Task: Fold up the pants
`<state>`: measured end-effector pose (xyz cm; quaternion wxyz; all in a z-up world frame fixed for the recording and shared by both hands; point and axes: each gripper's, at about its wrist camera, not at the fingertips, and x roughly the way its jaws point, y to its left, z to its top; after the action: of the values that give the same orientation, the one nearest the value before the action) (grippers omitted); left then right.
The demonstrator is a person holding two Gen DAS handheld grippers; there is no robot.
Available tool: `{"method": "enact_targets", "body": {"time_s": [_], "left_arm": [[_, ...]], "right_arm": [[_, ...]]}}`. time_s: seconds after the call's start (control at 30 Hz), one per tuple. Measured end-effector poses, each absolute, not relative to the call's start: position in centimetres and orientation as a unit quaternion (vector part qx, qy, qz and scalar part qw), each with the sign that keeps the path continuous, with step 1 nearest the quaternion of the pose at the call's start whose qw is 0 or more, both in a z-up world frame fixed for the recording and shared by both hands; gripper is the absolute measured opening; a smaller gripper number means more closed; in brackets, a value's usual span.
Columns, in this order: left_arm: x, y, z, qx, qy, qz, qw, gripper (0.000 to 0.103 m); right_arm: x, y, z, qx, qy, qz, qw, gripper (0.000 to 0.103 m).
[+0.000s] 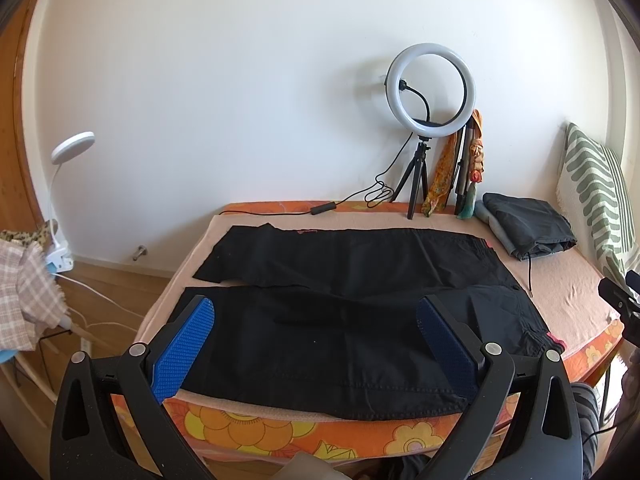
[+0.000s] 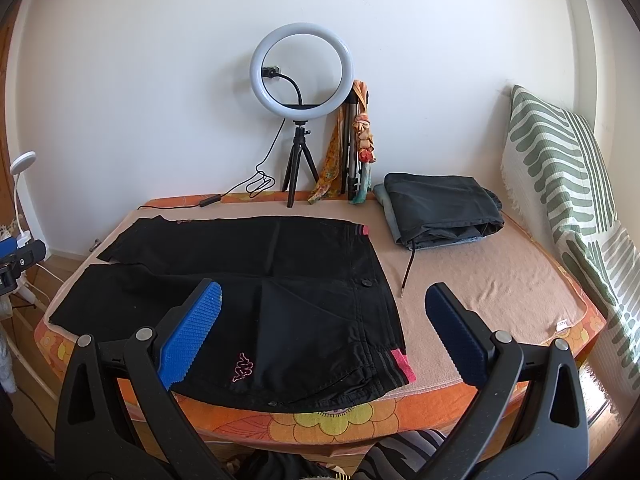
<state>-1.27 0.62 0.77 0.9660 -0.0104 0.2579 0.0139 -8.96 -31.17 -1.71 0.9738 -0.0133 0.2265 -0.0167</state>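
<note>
Sensibly, you hold both the left gripper (image 1: 314, 312) and right gripper (image 2: 322, 298) spread wide and empty at lower frame, since the flat black cotton pants (image 2: 248, 280) await their first fold.

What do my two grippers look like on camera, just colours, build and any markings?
They match. The left gripper and right gripper each have two black plastic arms with teardrop cutouts and silver pivot bolts. Each finger carries a blue pad with a fine knobbly grip texture; the right gripper's pads are the same. No cables, labels or sleeves show on either.
</note>
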Motion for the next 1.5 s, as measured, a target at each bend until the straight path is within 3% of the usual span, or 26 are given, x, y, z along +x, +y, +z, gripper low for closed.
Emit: {"method": "enact_targets", "body": {"time_s": [1.3,1.5], "left_arm": [[-1.4,1.7,0.6,-0.025,0.267,0.02,0.963,0.101],[-1.6,2.8,0.6,-0.002,0.232,0.013,0.973,0.101]], "right_arm": [[-9.4,-31.0,-1.1,0.006,0.219,0.012,0.976,0.103],[-9.9,-32.2,-0.1,0.0,0.226,0.045,0.973,0.103]]}}
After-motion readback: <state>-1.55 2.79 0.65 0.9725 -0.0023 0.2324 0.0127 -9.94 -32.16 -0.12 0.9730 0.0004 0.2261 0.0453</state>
